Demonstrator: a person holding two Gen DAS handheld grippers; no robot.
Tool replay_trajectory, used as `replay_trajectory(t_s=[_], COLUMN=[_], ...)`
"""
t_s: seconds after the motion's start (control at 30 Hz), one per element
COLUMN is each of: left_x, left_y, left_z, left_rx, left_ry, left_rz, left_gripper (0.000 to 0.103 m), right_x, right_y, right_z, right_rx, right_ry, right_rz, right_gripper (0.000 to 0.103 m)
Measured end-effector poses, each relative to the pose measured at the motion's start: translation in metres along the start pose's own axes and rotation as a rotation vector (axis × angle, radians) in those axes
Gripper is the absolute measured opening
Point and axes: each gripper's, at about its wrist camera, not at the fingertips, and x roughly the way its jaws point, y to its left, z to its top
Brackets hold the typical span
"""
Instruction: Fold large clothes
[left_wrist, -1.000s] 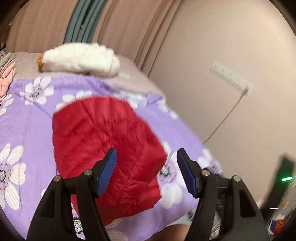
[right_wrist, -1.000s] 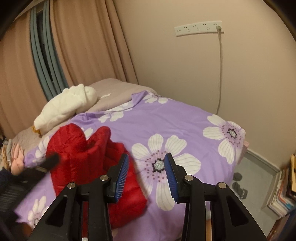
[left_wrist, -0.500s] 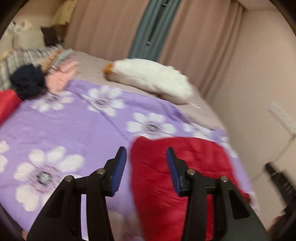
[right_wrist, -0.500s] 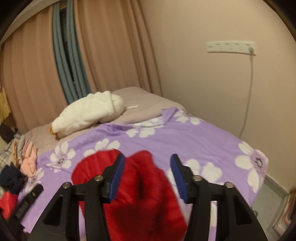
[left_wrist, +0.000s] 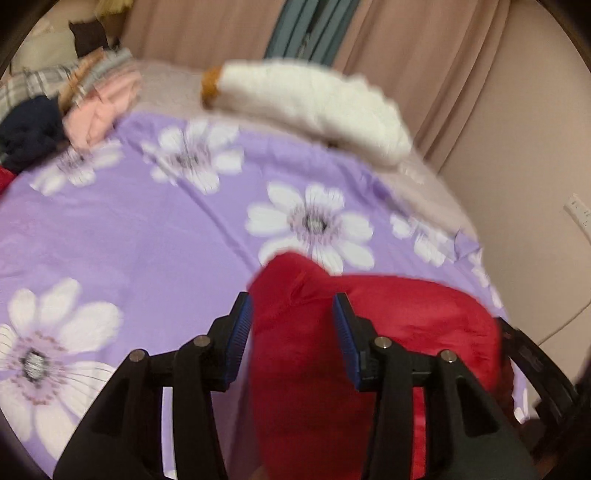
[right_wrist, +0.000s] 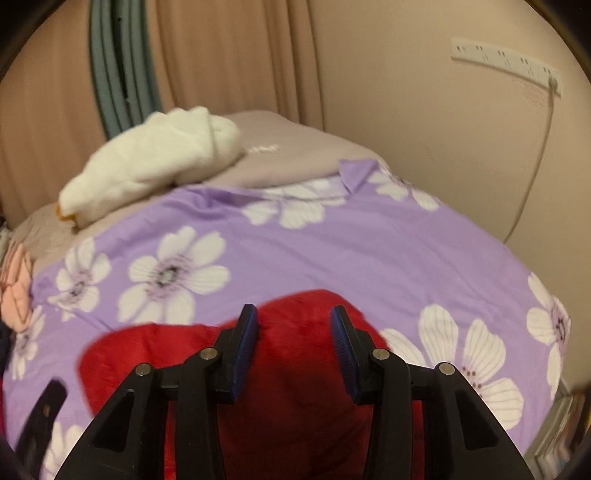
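A folded red puffer jacket (left_wrist: 369, 350) lies near the front edge of a bed with a purple flowered cover (left_wrist: 129, 240). My left gripper (left_wrist: 291, 325) is open and hovers over the jacket's left end, one finger on each side of a raised fold. My right gripper (right_wrist: 293, 339) is open above the jacket (right_wrist: 295, 387) near its right end. The jacket's near part is hidden behind the fingers in both views. Neither gripper holds anything.
A white plush toy (left_wrist: 314, 107) lies at the head of the bed, and shows in the right wrist view (right_wrist: 155, 162). A pile of pink, plaid and dark clothes (left_wrist: 74, 107) sits at the far left. A wall with a power strip (right_wrist: 506, 62) bounds the right side.
Both grippers have swung and come down closer over the red jacket. The left one, earlier off to the jacket's left edge, now straddles it. Both jaws stay open.
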Motion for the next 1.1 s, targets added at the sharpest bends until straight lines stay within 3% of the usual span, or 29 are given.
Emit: replay_trajectory(t_s=[0.03,0.13,0.27,0.33,0.5,1.0,1.1], left_x=[0.015,0.036,0.073,0.082,0.087,0.102,0.1], left_y=[-0.005,-0.015,-0.013,-0.012,-0.029,-0.026,-0.021], left_z=[-0.005,-0.026,-0.038,-0.038,-0.047,-0.048,-0.045], left_rx=[0.004,0.03,-0.001,-0.022,0.037,0.024,-0.003], left_ry=[0.021,-0.037,0.04,0.037,-0.023,-0.026,-0.009], left_rz=[0.039,0.144,0.076,0.09,0.161,0.167,0.166], left_gripper=[0.043,0.044,0.045,0.047,0.047,0.049,0.057], right_x=[0.007,0.03,0.07,0.074,0.092,0.102,0.102], right_y=[-0.009,-0.024,-0.048,-0.051,-0.048,-0.05,-0.047], right_z=[-0.005,-0.015,-0.031,-0.035,-0.04,-0.041,-0.036], right_rx=[-0.001,0.008,0.116,0.142,0.129,0.136,0.125], right_ry=[-0.008,-0.007,0.059,0.047,0.049,0.032,0.05], right_rz=[-0.003,-0.017,0.057,0.048,0.026,0.011,0.003], right_gripper=[0.043,0.043,0.043,0.043,0.043,0.043,0.044])
